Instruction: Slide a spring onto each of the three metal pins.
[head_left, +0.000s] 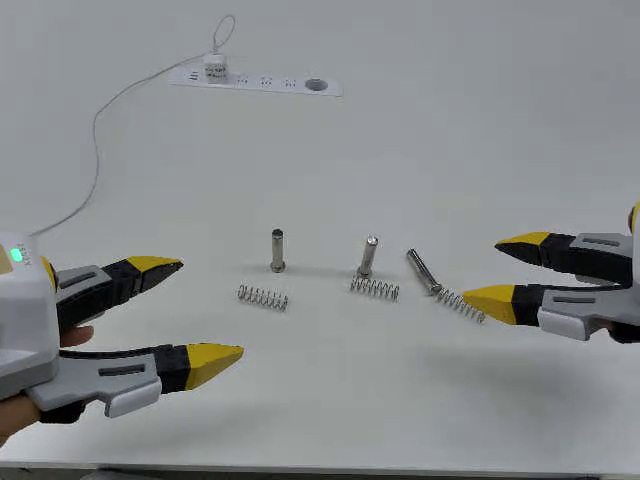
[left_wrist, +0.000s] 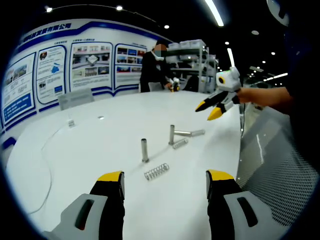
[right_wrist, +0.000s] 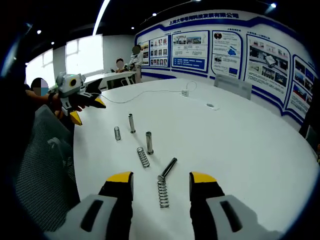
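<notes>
The left gripper (head_left: 210, 308) hovers over the white table (head_left: 330, 410) with its yellow-tipped jaws spread wide, gripping and touching nothing. The right gripper (head_left: 481, 268) is also agape, somewhat less so, and empty. Its lower jaw tip hangs close by the right spring (head_left: 461, 305), and no contact can be made out.

Taking the upright middle pin (head_left: 368, 256) as the mark:
- The middle spring (head_left: 375, 289) lies on its side just in front of it.
- The left spring (head_left: 263, 297) lies to its left, in front of the upright left pin (head_left: 277, 250).
- The right pin (head_left: 423, 272) lies tipped over just to its right. Its near end meets the right spring, and whether they touch is unclear.
- The left gripper is well to the left and nearer the person, the right gripper to the right.
- Far behind it sit a white power strip (head_left: 258, 81) and its cable (head_left: 95, 140).

Both gripper bodies are cut off at the edges of the head view, and a fingertip (head_left: 75, 335) peeks out behind the left one
</notes>
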